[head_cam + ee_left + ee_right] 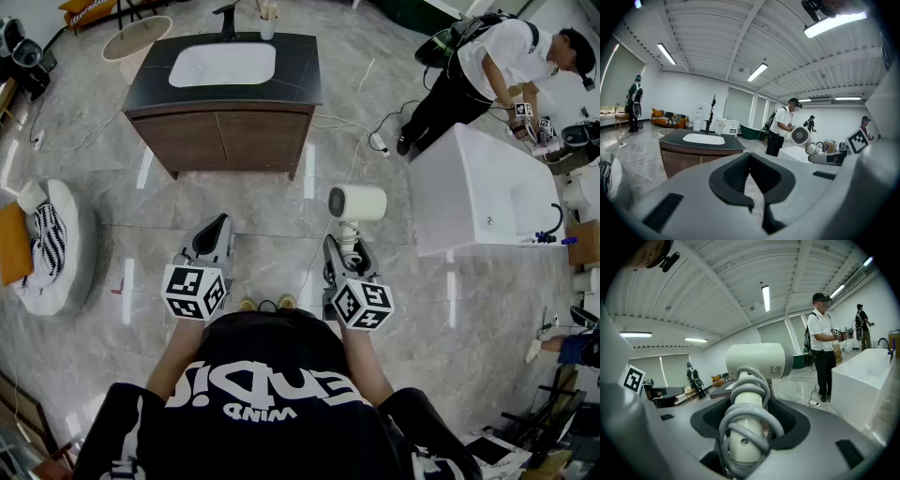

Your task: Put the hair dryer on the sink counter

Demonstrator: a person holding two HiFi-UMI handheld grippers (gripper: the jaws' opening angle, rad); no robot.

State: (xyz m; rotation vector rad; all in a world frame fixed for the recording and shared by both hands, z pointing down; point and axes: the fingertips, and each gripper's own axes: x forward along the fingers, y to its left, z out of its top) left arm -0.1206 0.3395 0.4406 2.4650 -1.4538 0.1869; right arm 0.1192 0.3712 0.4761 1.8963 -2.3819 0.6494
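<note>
The right tongs are clamped on the handle of the cream-white plastic hair dryer. Its grey cord is wound round the handle, and its round barrel stands above the jaws and lies crosswise. So the dryer is in the air above the grey marble floor, just ahead of the person's feet and well apart from its place. The left tongs are beside it with the jaws together, and nothing is between them.

I judge that the step in hand is the carrying: the dryer is taken but not yet set down. Farther ahead stands the sink bench, a brown wooden cabinet with a dark top and a white oval basin. The next move asks the person to walk to it and lay the dryer on the bare dark top beside the basin, not in it, before the jaws open.

Both forearms are stretched forward, side by side, at about the same height. The tongs point toward the bench.
</note>
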